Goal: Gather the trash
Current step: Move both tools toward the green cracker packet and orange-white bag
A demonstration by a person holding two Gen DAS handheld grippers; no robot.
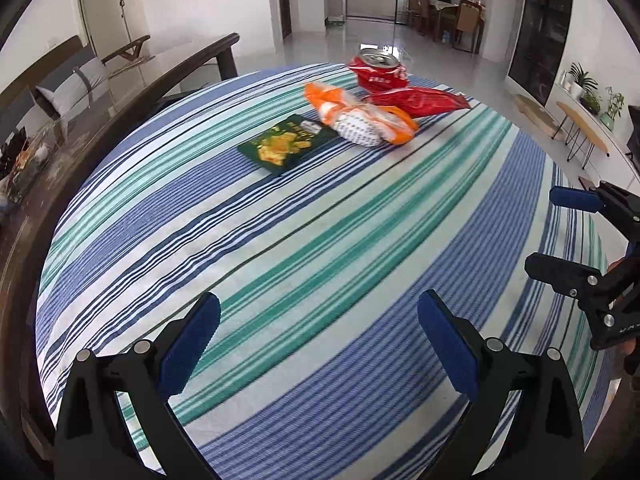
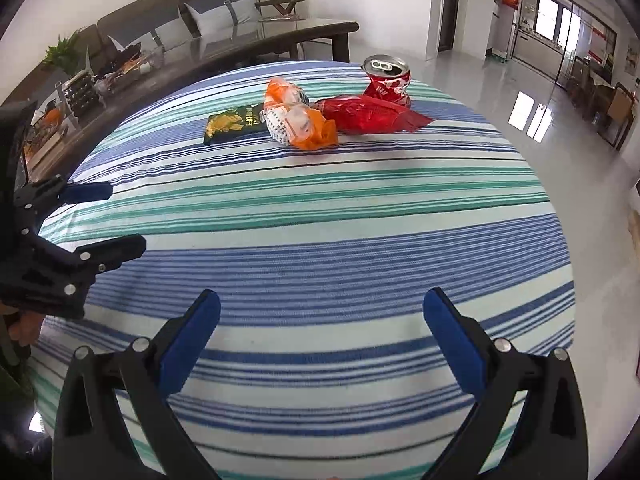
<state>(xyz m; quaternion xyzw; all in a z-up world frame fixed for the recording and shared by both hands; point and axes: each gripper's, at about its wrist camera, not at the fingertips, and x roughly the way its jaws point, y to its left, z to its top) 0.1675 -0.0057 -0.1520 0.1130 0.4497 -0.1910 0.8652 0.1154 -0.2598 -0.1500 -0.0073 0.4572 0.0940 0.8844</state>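
Trash lies together at the far side of the striped tablecloth (image 1: 320,240) (image 2: 320,208): a flat dark green snack packet (image 1: 286,145) (image 2: 232,125), a crumpled orange and white wrapper (image 1: 360,116) (image 2: 298,118), a red wrapper (image 1: 420,101) (image 2: 370,114), and a dented red can (image 1: 378,73) (image 2: 387,80) standing behind them. My left gripper (image 1: 318,330) is open and empty over the near cloth. My right gripper (image 2: 320,328) is open and empty too, and shows at the right edge of the left wrist view (image 1: 560,228). The left gripper shows at the left edge of the right wrist view (image 2: 116,220).
A dark glass-topped coffee table (image 2: 240,40) with clutter stands beyond the table on the left, with a sofa (image 2: 160,20) behind it. Glossy floor (image 1: 360,40) stretches past the far edge. A side table with plants (image 1: 588,120) stands at the right.
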